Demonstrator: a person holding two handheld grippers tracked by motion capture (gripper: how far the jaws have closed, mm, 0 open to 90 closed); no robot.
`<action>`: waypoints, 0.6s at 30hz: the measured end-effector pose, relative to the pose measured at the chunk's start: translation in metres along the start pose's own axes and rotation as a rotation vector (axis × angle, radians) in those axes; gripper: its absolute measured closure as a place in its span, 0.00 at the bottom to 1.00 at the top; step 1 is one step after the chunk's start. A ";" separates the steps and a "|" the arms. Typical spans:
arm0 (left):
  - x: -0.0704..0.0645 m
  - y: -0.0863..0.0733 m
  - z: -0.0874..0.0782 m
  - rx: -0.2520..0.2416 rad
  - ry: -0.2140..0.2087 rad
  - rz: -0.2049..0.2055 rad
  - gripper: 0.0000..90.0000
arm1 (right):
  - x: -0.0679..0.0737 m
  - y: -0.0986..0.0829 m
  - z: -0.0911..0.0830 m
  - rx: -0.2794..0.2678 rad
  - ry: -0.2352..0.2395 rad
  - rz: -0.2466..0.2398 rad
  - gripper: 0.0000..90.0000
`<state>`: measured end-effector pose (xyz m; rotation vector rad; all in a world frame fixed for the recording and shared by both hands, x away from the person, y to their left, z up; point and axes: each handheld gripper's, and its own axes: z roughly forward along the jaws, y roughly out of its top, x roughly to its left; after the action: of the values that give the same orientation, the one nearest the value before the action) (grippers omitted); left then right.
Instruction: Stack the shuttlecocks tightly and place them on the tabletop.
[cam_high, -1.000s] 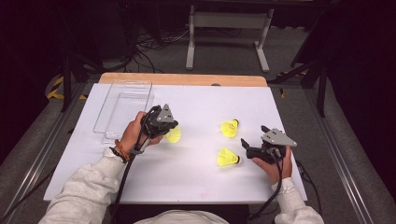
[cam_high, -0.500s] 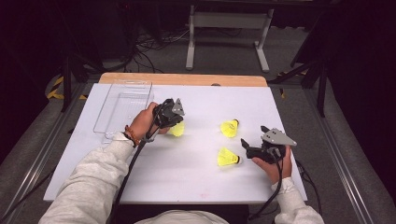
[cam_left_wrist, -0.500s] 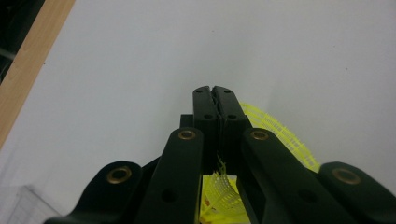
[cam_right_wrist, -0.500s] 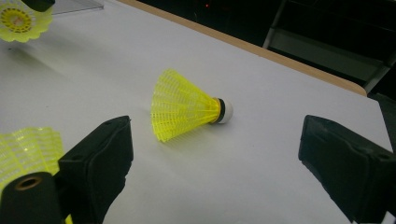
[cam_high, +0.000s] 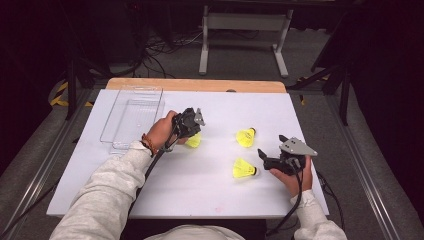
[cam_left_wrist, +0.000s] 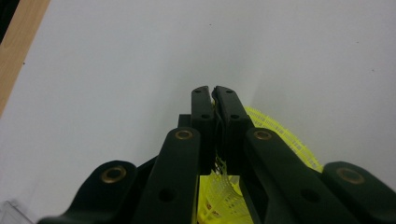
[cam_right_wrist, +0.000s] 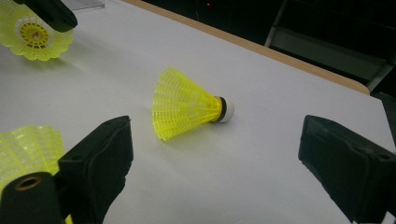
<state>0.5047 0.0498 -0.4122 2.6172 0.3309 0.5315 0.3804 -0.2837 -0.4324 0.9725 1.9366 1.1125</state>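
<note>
Gripping a yellow shuttlecock (cam_high: 194, 140) by its skirt, the left claw (cam_high: 192, 131) is clamped; the right claw (cam_high: 265, 156) gapes empty.

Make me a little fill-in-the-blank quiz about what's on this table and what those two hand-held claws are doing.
1. The shuttlecocks on the white table are coloured ____.
2. The left gripper has its jaws shut on the netted skirt of one ____.
3. The right gripper has its jaws ____, gripping nothing.
4. Counting the held shuttlecock, the table carries ____ shuttlecocks, beside a clear plastic tray.

Missing words: yellow; shuttlecock; open; three
</note>
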 end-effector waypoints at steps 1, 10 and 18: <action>0.000 0.000 0.000 -0.002 0.003 -0.003 0.94 | 0.000 0.000 0.000 0.000 0.001 0.000 0.12; -0.001 0.004 0.002 -0.027 0.015 -0.033 0.85 | 0.000 0.000 0.000 -0.005 0.004 0.000 0.12; -0.001 0.003 0.001 -0.043 0.001 -0.041 0.83 | 0.000 0.000 0.000 -0.006 0.008 0.002 0.12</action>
<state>0.5044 0.0459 -0.4119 2.5629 0.3693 0.5209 0.3800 -0.2840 -0.4325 0.9681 1.9375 1.1242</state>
